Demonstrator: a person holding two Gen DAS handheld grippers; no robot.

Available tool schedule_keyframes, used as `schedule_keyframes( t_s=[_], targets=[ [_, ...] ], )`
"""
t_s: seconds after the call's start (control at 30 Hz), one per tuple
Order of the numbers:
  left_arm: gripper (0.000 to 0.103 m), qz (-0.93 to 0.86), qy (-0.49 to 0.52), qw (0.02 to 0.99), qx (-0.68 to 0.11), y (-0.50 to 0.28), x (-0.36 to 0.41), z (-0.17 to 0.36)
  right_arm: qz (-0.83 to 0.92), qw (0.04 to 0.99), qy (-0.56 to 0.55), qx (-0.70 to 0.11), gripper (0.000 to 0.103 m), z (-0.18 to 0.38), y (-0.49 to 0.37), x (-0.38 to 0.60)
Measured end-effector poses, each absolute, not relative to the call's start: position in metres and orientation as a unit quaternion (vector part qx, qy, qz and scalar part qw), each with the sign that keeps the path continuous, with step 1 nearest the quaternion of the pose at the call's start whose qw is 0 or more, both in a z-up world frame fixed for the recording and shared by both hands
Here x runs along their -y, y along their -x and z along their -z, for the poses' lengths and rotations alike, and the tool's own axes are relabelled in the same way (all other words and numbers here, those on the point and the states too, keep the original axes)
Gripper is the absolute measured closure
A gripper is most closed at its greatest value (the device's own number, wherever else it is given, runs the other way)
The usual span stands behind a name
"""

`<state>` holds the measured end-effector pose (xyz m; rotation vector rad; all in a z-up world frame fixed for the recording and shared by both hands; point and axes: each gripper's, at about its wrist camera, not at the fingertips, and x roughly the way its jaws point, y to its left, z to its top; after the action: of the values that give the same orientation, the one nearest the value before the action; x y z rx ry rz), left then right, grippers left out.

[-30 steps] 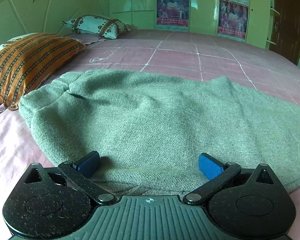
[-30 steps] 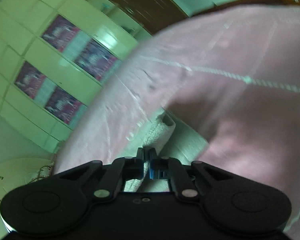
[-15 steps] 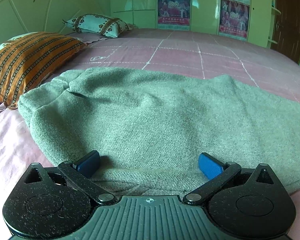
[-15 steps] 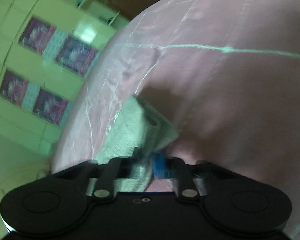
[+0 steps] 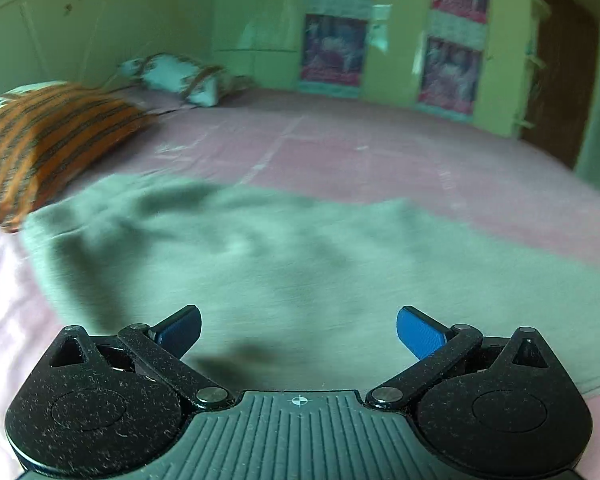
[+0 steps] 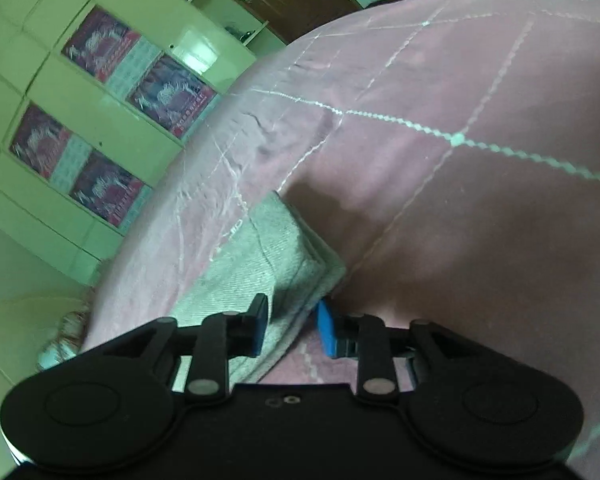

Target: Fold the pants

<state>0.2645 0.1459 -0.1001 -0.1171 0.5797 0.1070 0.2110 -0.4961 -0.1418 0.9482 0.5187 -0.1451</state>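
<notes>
Right gripper (image 6: 290, 330): jaws, clamped on pants (image 5: 300, 264) hem a second ago, now opening; cloth between them, pads no longer pressing. Hem laid on bed (image 6: 480, 200). Left gripper (image 5: 299, 330): jaws wide apart, empty, lifted off pants. Fold looks placed; next fold due.

Left tongs (image 5: 299, 330) gape above grey pants (image 5: 300, 256) on bed (image 5: 380, 160).

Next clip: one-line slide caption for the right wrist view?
Right gripper opening, its blue pads around the folded grey knit pants' hem on the pink checked bedsheet.
</notes>
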Motion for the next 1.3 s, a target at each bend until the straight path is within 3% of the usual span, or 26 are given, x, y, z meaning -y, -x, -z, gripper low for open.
schedule_keyframes(
  t_s=[0.3, 0.47, 0.77, 0.87, 0.93, 1.1, 1.23, 1.3],
  targets=[
    [0.000, 0.093, 0.047, 0.939, -0.328, -0.280, 0.072, 0.102, 0.069, 0.832, -0.509, -0.210, 0.083, 0.160, -0.197, 0.496],
    [0.000, 0.051, -0.022, 0.933, -0.356, -0.279, 0.147, 0.121, 0.072, 0.825, -0.525, -0.195, 0.085, 0.165, -0.196, 0.506],
    [0.000, 0.046, -0.029, 0.933, -0.357, -0.271, 0.160, 0.121, 0.070, 0.828, -0.519, -0.198, 0.086, 0.170, -0.203, 0.505],
    [0.000, 0.042, -0.030, 0.933, -0.357, -0.271, 0.160, 0.120, 0.066, 0.840, -0.499, -0.200, 0.082, 0.162, -0.207, 0.501],
    [0.000, 0.045, -0.025, 0.933, -0.357, -0.271, 0.159, 0.121, 0.078, 0.847, -0.479, -0.214, 0.090, 0.159, -0.210, 0.501],
    [0.000, 0.048, -0.028, 0.935, -0.350, -0.271, 0.158, 0.124, 0.082, 0.851, -0.485, -0.185, 0.087, 0.146, -0.190, 0.510],
    [0.000, 0.050, -0.025, 0.935, -0.349, -0.271, 0.157, 0.125, 0.076, 0.849, -0.478, -0.214, 0.088, 0.143, -0.208, 0.512],
    [0.000, 0.052, -0.024, 0.935, -0.350, -0.271, 0.156, 0.124, 0.083, 0.850, -0.466, -0.232, 0.097, 0.142, -0.219, 0.510]
  ],
)
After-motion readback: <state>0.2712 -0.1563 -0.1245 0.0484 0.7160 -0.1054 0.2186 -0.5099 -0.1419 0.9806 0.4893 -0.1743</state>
